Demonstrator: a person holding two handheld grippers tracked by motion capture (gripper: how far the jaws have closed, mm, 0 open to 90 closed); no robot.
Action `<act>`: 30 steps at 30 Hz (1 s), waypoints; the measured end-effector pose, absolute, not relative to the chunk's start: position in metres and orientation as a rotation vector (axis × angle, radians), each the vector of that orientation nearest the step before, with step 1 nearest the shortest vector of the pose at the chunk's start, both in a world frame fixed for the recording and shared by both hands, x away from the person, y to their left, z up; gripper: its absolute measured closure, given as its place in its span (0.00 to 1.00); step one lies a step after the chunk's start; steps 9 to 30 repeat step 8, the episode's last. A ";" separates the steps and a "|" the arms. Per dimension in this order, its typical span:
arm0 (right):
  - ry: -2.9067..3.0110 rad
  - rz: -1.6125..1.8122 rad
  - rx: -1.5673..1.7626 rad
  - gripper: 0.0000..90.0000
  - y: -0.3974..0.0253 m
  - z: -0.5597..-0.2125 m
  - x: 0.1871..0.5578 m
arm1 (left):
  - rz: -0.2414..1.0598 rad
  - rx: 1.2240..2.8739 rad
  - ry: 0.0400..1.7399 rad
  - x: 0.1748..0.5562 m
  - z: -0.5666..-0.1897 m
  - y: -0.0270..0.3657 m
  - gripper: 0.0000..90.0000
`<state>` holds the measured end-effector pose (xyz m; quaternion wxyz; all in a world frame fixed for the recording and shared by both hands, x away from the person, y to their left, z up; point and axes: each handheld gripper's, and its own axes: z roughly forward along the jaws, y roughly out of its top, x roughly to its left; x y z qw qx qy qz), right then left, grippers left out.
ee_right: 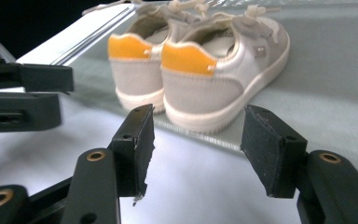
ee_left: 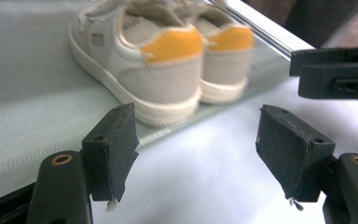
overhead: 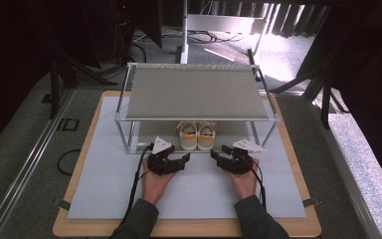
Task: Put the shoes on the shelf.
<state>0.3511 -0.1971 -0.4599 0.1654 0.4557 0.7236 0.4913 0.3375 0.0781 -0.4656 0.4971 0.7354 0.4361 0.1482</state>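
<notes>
Both claws spread, holding nothing. My left claw (overhead: 185,158) and right claw (overhead: 214,155) rest on the counter (overhead: 104,189), tips facing each other. Pair of shoes (overhead: 197,136) sits just ahead of both claws on the rack's (overhead: 199,92) lower shelf, heels toward me, untouched.

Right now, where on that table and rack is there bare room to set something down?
The rack's top shelf is wholly bare. On the white mat, wide free patches lie left of the left gripper and right of the right gripper, plus the strip toward the front edge. It is crowded at the lower shelf front, where the pair of shoes and both grippers meet.
</notes>
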 end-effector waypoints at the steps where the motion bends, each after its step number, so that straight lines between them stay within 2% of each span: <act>1: 2.072 1.393 1.289 0.48 -0.199 -0.460 0.347 | 0.358 1.795 1.041 0.333 -0.466 0.080 0.32; 8: 2.117 1.346 1.259 0.47 -0.213 -0.462 0.330 | 0.379 1.829 1.027 0.314 -0.469 0.094 0.32; 30: 2.117 1.346 1.259 0.47 -0.213 -0.462 0.330 | 0.379 1.829 1.027 0.314 -0.469 0.094 0.32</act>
